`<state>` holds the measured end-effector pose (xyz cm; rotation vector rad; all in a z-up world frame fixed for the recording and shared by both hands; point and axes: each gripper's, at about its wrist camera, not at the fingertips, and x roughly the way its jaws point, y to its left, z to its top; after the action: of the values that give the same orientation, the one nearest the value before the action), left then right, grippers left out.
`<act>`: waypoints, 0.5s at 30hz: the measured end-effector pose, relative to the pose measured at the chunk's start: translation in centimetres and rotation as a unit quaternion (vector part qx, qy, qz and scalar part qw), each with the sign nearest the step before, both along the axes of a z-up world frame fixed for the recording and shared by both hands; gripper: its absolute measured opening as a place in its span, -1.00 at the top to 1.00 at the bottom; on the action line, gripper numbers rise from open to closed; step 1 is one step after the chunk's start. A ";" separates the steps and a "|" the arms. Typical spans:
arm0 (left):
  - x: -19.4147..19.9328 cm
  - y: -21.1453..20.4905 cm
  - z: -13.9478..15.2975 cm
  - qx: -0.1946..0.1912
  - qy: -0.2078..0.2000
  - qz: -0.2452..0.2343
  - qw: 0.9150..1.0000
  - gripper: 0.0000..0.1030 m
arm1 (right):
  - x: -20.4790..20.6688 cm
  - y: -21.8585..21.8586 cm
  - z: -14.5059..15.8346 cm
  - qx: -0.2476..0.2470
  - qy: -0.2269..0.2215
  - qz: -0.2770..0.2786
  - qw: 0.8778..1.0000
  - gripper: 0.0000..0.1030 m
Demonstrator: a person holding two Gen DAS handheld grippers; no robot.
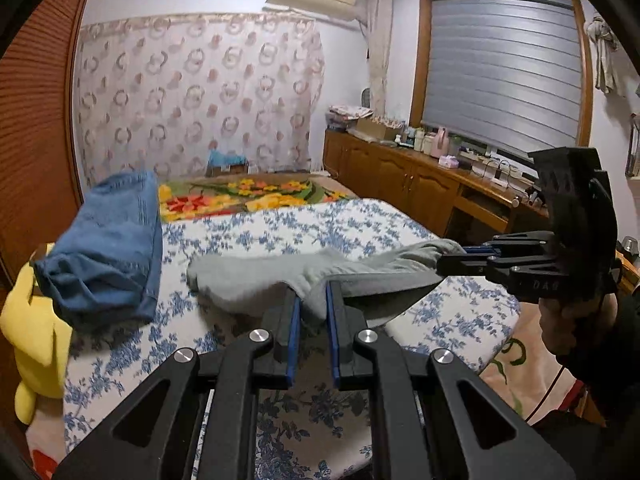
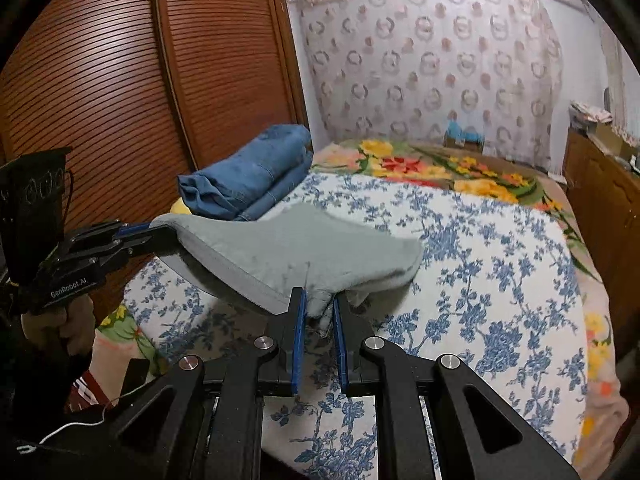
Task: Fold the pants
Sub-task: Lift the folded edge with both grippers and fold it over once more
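A pair of grey pants [image 1: 280, 276] is being held up off a blue-flowered bedsheet [image 1: 360, 224], with one near corner being pinched between the blue pads of the left gripper [image 1: 314, 304] and the other being pinched by the right gripper [image 2: 320, 308], each set of jaws being pressed together on a bunch of the cloth. The near edge is being stretched between the two tools, while the far end is still being left trailing on the sheet. Further back, folded blue jeans [image 2: 248, 176] are being kept beside a yellow plush toy [image 1: 36, 340]. Beyond, a bright floral blanket [image 2: 440, 164] is being shown before a patterned curtain [image 1: 192, 92].
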<state>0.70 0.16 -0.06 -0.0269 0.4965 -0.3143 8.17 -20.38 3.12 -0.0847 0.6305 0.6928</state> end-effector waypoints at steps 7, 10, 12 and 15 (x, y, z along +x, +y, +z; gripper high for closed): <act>-0.9 0.0 1.3 -0.005 -0.011 -0.005 1.000 0.75 | -1.6 -0.6 1.4 0.007 -0.016 0.005 1.000 0.75; -1.3 0.1 1.7 -0.004 -0.018 -0.006 1.000 0.74 | -2.1 -0.8 1.8 0.010 -0.021 0.008 1.000 0.75; -1.3 0.2 1.7 -0.002 -0.019 -0.006 1.000 0.75 | -2.1 -0.9 2.0 0.013 -0.021 0.010 1.000 0.75; -1.0 0.3 1.0 -0.004 -0.011 -0.004 1.000 0.74 | -1.7 -0.8 1.6 0.012 -0.017 0.011 1.000 0.75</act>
<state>-0.35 0.47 0.98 -0.0288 0.4747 -0.3235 6.50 -21.16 4.67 -0.0806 0.5885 0.7188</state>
